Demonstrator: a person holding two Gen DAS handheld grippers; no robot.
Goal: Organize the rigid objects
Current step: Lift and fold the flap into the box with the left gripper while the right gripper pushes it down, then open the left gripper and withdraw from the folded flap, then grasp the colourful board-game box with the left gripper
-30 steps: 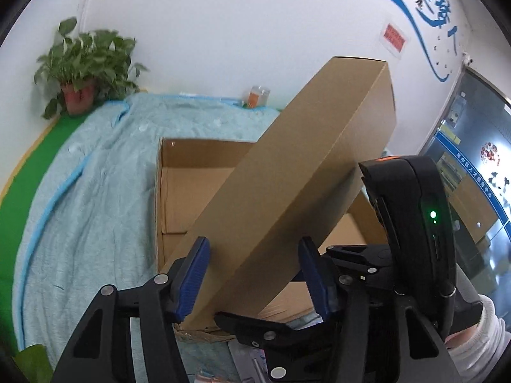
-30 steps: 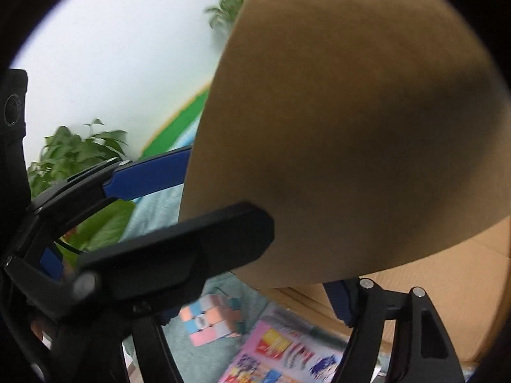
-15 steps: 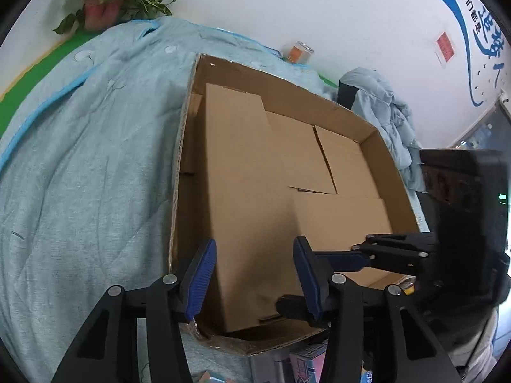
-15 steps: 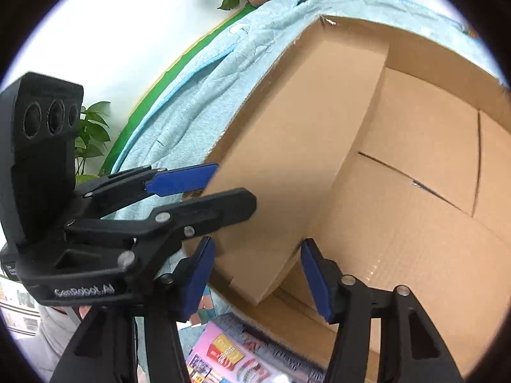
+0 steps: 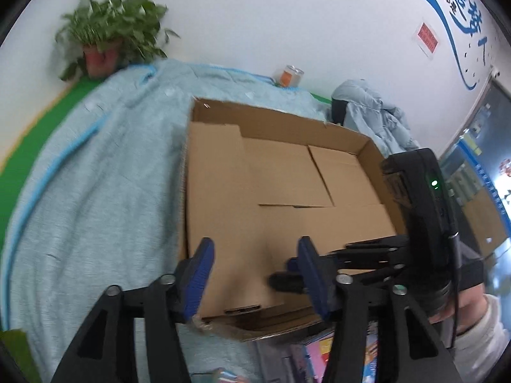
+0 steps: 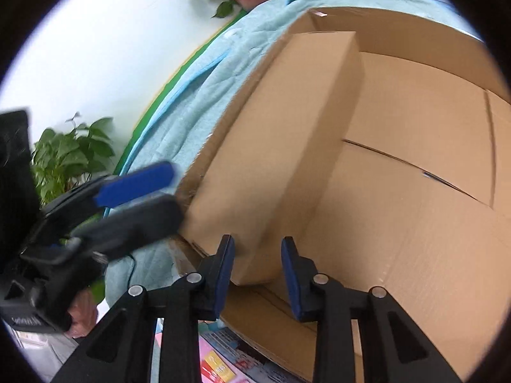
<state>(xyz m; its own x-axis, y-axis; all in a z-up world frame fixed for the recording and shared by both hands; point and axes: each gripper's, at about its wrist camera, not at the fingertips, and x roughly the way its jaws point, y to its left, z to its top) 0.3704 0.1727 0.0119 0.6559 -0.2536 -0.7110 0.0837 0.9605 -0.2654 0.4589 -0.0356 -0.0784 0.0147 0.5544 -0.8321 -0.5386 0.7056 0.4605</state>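
A long brown cardboard box [image 5: 220, 207] [image 6: 281, 134] lies flat along the left wall inside a big open carton [image 5: 287, 118] [image 6: 399, 22]. My left gripper [image 5: 257, 274] [image 6: 175, 188] straddles the box's near end. Its jaws are opening, and a gap shows between the right pad and the box. My right gripper [image 6: 258, 255] [image 5: 278, 279] sits at the box's near right corner. Its jaws stand close together with only a narrow gap. That corner shows behind the gap, and I cannot tell whether the pads touch it.
The carton rests on a light blue blanket [image 5: 95, 191]. A potted plant [image 5: 108, 38], a can [image 5: 289, 75] and a bundled jacket [image 5: 373, 111] stand along the far wall. Colourful booklets [image 6: 220, 360] lie just before the carton's near rim.
The long box, held tilted up between both grippers a second ago, now lies flat in the carton. The left jaws have widened off it; the right jaws have drawn together.
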